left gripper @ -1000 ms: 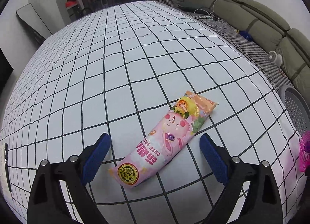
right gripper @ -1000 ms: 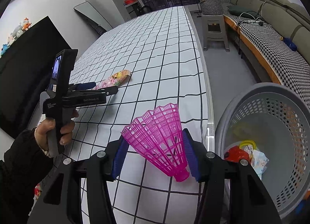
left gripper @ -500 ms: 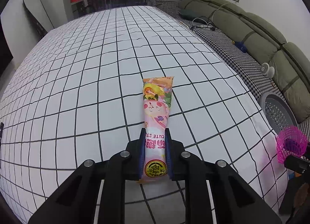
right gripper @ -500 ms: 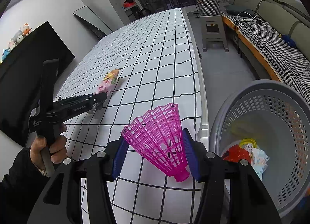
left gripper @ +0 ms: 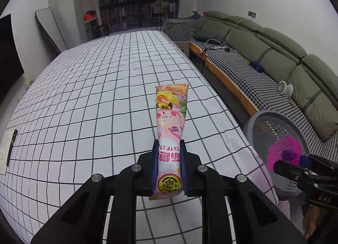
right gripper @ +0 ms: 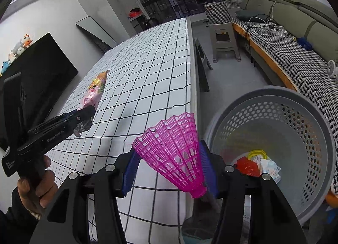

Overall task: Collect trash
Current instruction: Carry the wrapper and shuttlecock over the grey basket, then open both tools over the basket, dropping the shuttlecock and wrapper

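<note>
Snack packet (left gripper: 170, 138) lifted, left tool (left gripper: 169, 168) clamping it

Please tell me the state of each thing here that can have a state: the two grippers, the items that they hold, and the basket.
Left gripper: shut on the snack packet.
Snack packet: held by its lower end, lifted off the table.
Right gripper: shut on the shuttlecock.
Shuttlecock: held, wide end up, beside the basket.
Basket: upright, partly filled with trash.

The snack wrapper (left gripper: 170, 138) reads "CUTE ST"; the left tool (right gripper: 83, 117) reads "GenRobot.AI"
</note>
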Available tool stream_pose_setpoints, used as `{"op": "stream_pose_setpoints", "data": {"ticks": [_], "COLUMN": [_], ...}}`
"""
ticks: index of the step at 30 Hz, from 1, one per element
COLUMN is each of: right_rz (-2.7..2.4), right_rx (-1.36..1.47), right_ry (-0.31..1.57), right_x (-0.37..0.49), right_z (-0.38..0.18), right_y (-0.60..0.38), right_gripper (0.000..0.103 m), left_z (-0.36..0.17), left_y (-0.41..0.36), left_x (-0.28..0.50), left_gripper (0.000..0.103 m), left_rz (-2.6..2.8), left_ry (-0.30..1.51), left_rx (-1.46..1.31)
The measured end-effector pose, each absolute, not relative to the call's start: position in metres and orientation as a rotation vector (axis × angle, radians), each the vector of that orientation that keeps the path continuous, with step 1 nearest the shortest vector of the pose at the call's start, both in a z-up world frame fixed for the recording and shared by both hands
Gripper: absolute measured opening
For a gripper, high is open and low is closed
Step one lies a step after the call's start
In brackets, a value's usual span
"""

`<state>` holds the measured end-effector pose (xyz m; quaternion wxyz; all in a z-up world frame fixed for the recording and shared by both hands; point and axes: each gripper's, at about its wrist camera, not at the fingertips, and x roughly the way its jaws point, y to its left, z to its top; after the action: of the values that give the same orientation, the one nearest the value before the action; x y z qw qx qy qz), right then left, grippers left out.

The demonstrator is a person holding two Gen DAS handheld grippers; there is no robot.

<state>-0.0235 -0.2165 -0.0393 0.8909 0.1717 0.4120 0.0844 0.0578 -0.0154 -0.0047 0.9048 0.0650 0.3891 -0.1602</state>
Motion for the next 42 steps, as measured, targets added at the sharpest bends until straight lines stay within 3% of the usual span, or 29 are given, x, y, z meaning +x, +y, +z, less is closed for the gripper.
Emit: {"op": "stream_pose_setpoints", "data": {"ticks": [18, 24, 28, 31, 35, 39, 42], "right_rz": [-0.038, -0.057, -0.063, -0.063, -0.074, -0.094, -0.106], "right_rx": [0.395, 0.416, 0.422, 0.419, 0.434, 0.447, 0.458], "right_ry": [0.843, 0.848, 0.843, 0.833, 0.822, 0.823, 0.825], "right_x": [-0.071, -0.071, -0.077, -0.081, -0.082, -0.083, -0.085], "right_z": [-0.063, -0.074, -0.078, -0.079, -0.078, -0.080, -0.084], "right_y": [-0.336, -0.358, -0.370, -0.375, -0.380, -0.385, -0.385], "right_gripper": [0.053, 0.053, 0.060, 0.072, 0.073, 0.073, 0.073], "left_z": [-0.040, -0.052, -0.055, -0.057, -0.057, -0.055, -0.056], "left_y": [-0.171, -0.198, -0.205, -0.207, -0.210, -0.212, -0.212], "left_x": [0.010, 0.009, 0.007, 0.008, 0.008, 0.007, 0.008], "left_gripper": [0.018, 0.023, 0.025, 0.034, 0.061, 0.062, 0.070], "left_rz": [-0.480, -0.476, -0.477, -0.463, -0.441, -0.424, -0.400], "left_ry": [0.882, 0.921, 0.926, 0.934, 0.930, 0.922, 0.923], "left_rx": [0.202, 0.215, 0.213, 0.214, 0.212, 0.220, 0.223]}}
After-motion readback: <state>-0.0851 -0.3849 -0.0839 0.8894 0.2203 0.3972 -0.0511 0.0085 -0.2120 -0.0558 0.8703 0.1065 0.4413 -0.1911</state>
